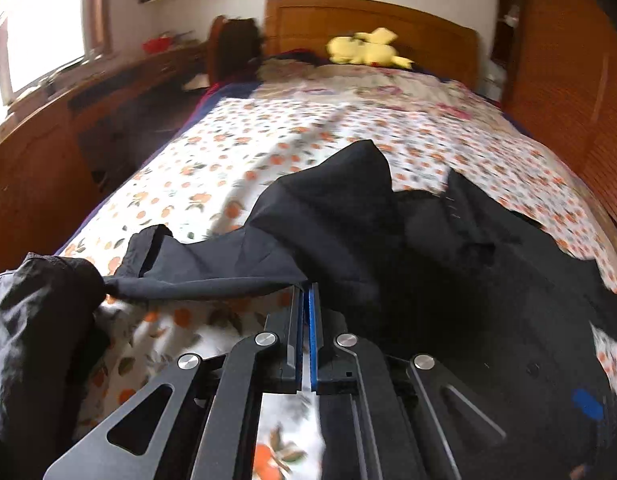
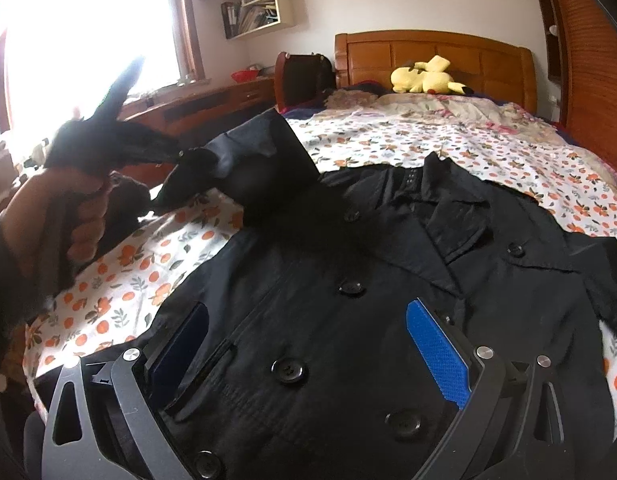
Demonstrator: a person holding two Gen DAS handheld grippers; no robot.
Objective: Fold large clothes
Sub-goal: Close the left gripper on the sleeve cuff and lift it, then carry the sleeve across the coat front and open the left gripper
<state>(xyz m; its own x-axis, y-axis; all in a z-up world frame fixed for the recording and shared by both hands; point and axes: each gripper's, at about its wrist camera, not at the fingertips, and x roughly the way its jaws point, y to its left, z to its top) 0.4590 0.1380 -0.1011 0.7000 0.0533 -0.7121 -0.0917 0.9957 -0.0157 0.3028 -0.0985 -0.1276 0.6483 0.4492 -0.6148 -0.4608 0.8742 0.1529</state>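
Nearest us, the left gripper point(image 1: 307, 294) has its jaws pressed together on the edge of a black coat point(image 2: 348, 300), whose sleeve point(image 1: 212, 264) stretches away to the left of them. Our right gripper point(image 2: 308, 344) hangs with jaws spread above the coat's buttoned front, not touching it. The coat lies across the flowered bedspread point(image 1: 236, 148); beyond the jaws, a yellow plush toy point(image 2: 426, 78) rests by the headboard point(image 2: 432, 46).

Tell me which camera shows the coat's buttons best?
The right wrist view: the black coat lies front up and its round buttons show clearly. The left wrist view shows only dark, blurry folds of the coat, with no buttons clear.
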